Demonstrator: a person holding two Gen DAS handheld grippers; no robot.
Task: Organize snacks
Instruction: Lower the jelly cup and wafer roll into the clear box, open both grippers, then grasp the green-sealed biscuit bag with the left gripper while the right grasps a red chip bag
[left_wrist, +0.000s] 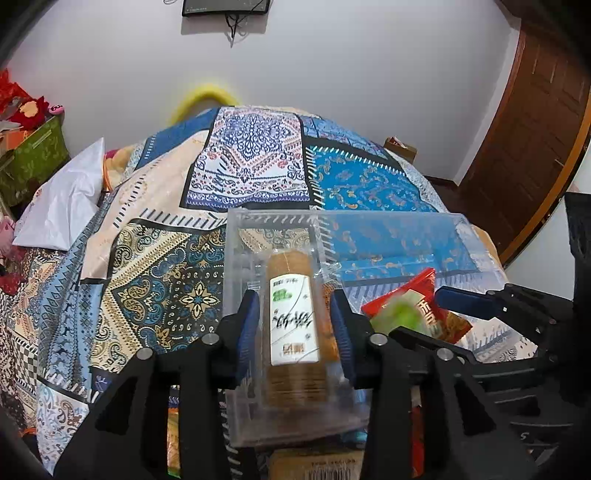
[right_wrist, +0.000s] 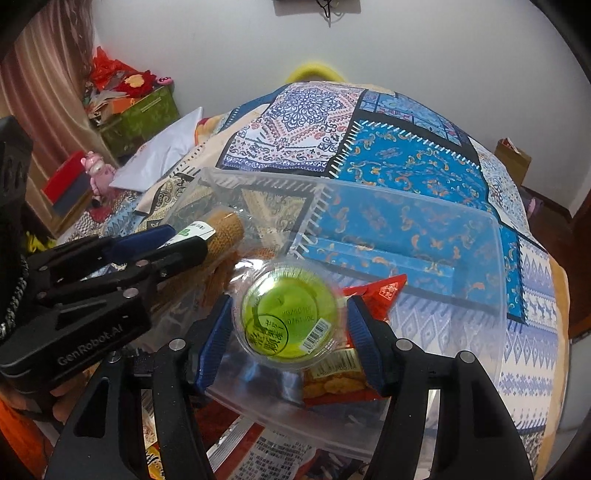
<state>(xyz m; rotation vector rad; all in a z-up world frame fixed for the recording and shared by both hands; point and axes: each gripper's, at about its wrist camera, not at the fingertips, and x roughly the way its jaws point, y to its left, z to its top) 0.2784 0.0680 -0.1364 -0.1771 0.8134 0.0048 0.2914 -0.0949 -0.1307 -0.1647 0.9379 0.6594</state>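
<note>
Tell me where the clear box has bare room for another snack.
The clear plastic box is bare in its far right half. Its near left is crowded: the brown biscuit roll, the green jelly cup and the red snack packet.

Under my fingers, a bed is spread with a patchwork quilt (right_wrist: 406, 166) of blue, cream and paisley panels. A clear plastic bin (right_wrist: 495, 258) sits directly on the quilt, its floor showing the blue pattern through it. A white pillow (left_wrist: 62, 206) lies on the far left side of the quilt. Printed snack wrappers (right_wrist: 277, 454) lie on the quilt at its near edge, just in front of the bin.
</note>
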